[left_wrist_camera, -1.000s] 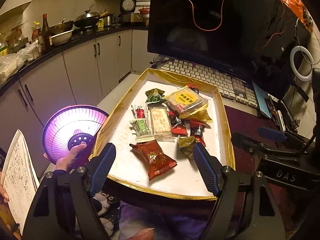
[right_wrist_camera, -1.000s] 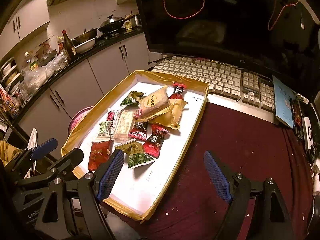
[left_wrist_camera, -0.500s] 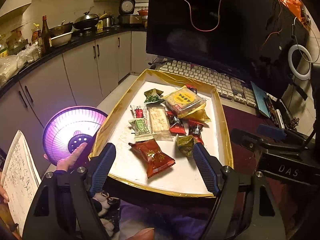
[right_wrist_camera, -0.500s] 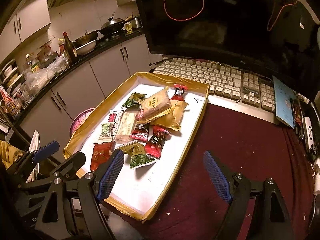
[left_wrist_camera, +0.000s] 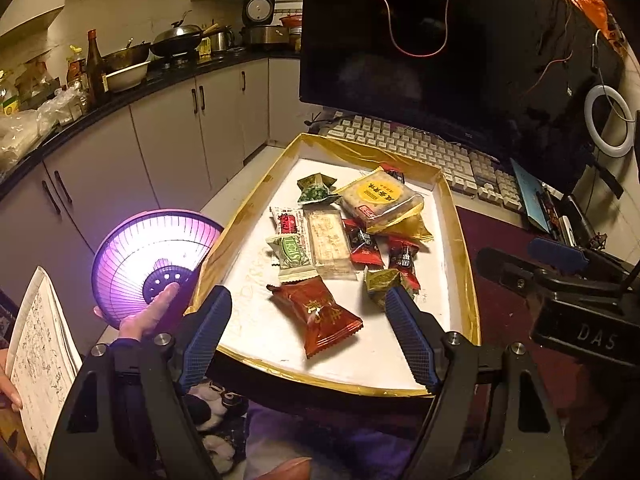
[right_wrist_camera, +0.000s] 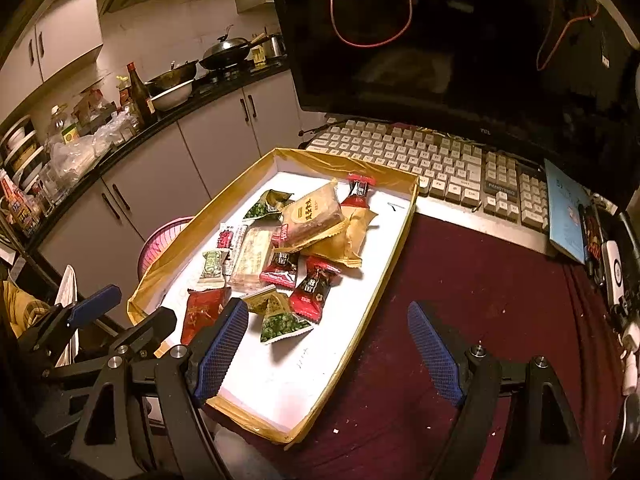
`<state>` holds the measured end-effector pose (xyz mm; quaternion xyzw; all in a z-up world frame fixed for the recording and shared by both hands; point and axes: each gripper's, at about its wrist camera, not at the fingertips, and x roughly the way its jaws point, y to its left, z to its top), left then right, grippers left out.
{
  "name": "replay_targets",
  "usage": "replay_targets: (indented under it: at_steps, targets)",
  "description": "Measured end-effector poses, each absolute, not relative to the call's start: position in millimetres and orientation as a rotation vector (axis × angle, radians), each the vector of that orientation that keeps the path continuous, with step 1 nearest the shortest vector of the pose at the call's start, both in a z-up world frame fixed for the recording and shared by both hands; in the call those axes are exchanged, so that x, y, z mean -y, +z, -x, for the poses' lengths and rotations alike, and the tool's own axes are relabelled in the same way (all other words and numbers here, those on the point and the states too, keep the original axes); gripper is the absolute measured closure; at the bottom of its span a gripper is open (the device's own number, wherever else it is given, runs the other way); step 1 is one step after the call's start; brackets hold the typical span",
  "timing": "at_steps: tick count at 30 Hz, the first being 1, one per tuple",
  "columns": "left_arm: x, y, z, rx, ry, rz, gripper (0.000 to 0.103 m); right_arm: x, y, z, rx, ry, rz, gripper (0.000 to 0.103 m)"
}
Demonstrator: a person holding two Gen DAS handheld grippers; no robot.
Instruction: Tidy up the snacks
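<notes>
A shallow white tray with a gold rim holds several wrapped snacks. A dark red packet lies nearest, with a green packet, small red packets, a pale bar and a yellow biscuit pack behind. My left gripper is open and empty, above the tray's near edge around the red packet. My right gripper is open and empty over the tray's near right rim.
A hand holds a purple basket left of the tray. A keyboard and dark monitor stand behind. Dark red cloth covers the table on the right. Kitchen cabinets run along the left.
Both grippers have drifted slightly toward the tray. The purple basket and the hand holding it have shifted a little. The snacks have not moved.
</notes>
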<state>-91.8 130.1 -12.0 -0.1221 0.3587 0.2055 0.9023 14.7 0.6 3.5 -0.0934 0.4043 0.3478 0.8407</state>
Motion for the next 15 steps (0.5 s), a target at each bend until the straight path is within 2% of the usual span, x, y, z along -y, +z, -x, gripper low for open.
replay_targets:
  at_steps: [15]
  targets:
    - [-139.8, -19.5, 87.4, -0.737, 0.476, 0.265, 0.024, -4.5, 0.3, -13.9, -0.862, 0.736, 0.205, 0.019]
